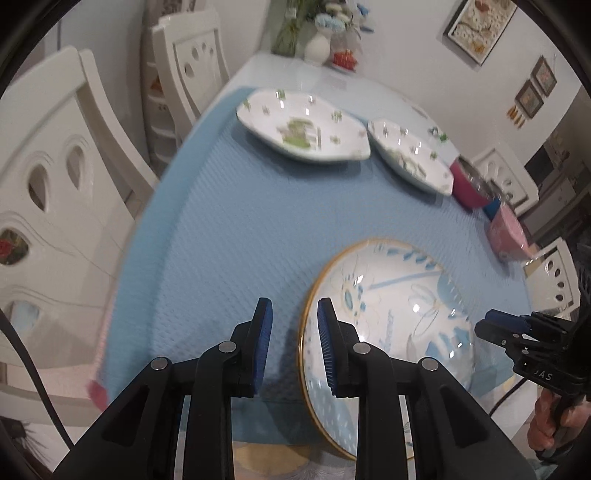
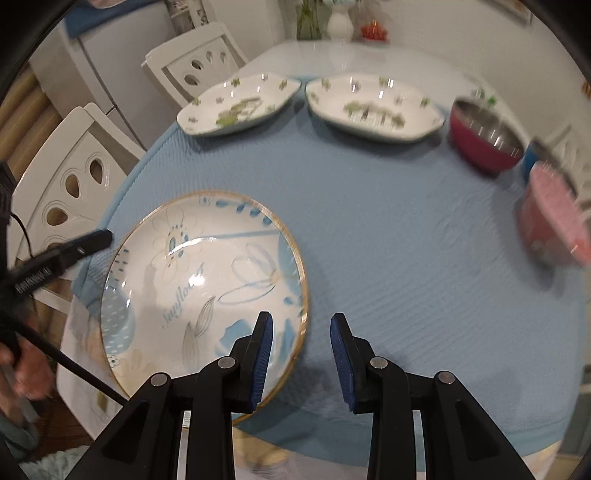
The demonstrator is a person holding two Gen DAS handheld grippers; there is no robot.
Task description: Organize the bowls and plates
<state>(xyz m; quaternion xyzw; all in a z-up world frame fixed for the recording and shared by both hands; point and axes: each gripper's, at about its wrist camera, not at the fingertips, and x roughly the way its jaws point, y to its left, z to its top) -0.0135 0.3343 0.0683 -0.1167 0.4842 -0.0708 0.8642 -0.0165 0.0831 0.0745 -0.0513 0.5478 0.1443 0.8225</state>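
A round gold-rimmed plate with blue flowers [image 1: 391, 306] [image 2: 199, 280] lies at the near edge of the blue cloth. My left gripper [image 1: 293, 347] is open, its jaws straddling the plate's left rim. My right gripper [image 2: 301, 356] is open, its jaws straddling the plate's right rim; it also shows in the left wrist view [image 1: 506, 328]. Two white green-patterned dishes [image 2: 240, 103] [image 2: 373, 107] sit at the far edge, left dish [image 1: 303, 125] and right dish [image 1: 410, 155]. A magenta steel bowl [image 2: 487, 133] [image 1: 471, 182] and a pink bowl [image 2: 557, 218] [image 1: 508, 230] stand at the right.
The blue cloth [image 1: 236, 229] [image 2: 388, 221] covers the white table. White chairs [image 1: 55, 177] [image 2: 70, 173] stand along the left side. A white vase with flowers [image 1: 317, 44] and a small red item [image 2: 373, 29] stand at the table's far end.
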